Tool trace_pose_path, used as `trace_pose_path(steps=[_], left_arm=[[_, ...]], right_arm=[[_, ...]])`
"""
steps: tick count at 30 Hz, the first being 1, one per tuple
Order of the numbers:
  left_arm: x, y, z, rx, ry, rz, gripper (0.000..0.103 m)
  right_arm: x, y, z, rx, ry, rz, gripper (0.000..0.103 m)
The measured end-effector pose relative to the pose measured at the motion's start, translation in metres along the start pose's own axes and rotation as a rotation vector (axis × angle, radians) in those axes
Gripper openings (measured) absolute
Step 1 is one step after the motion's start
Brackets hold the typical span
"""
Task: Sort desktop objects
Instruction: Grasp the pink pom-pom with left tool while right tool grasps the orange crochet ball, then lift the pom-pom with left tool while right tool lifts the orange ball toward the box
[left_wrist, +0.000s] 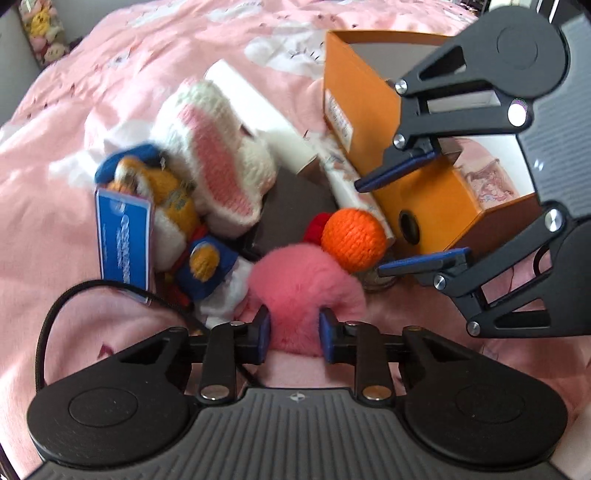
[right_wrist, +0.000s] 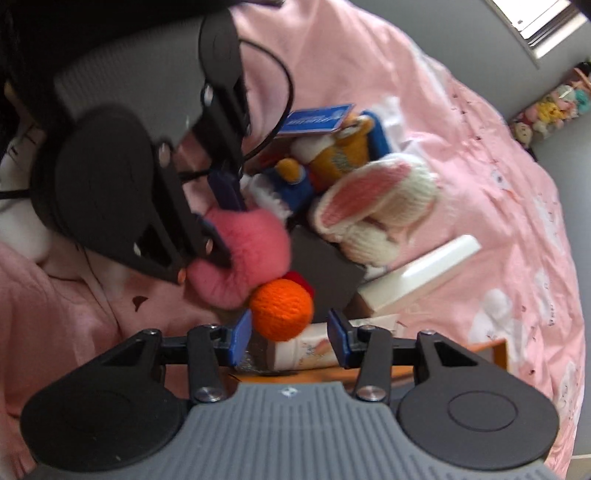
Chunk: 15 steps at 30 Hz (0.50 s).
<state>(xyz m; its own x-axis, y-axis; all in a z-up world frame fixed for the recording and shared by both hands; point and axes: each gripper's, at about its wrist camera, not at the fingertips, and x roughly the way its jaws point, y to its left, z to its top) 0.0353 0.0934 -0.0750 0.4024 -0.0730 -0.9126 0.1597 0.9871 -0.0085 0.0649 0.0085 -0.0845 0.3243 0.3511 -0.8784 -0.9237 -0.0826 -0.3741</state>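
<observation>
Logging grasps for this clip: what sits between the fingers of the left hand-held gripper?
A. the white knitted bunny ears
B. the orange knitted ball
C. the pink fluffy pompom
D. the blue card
C: the left hand-held gripper has its blue pads pressed into both sides of the pink fluffy pompom.

A home bedroom: a bed with a pink printed cover (left_wrist: 147, 74), a row of plush toys (right_wrist: 546, 110) along the grey wall (right_wrist: 443, 33).
</observation>
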Motion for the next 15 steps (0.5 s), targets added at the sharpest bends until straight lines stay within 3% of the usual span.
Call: trace_pose_path(steps=[10, 15], left_arm=[[-0.007, 0.012, -0.007, -0.036, -0.035, -0.030, 0.038], [-0.016, 0.006, -0.008, -0.019, -0.063, -0.023, 0.053]], right_arm=[[0.029, 0.007, 0.004, -0.026, 0.053, -0.028, 0.044], [0.021, 0.004, -0.001, 0.029, 0.028, -0.033, 0.044]])
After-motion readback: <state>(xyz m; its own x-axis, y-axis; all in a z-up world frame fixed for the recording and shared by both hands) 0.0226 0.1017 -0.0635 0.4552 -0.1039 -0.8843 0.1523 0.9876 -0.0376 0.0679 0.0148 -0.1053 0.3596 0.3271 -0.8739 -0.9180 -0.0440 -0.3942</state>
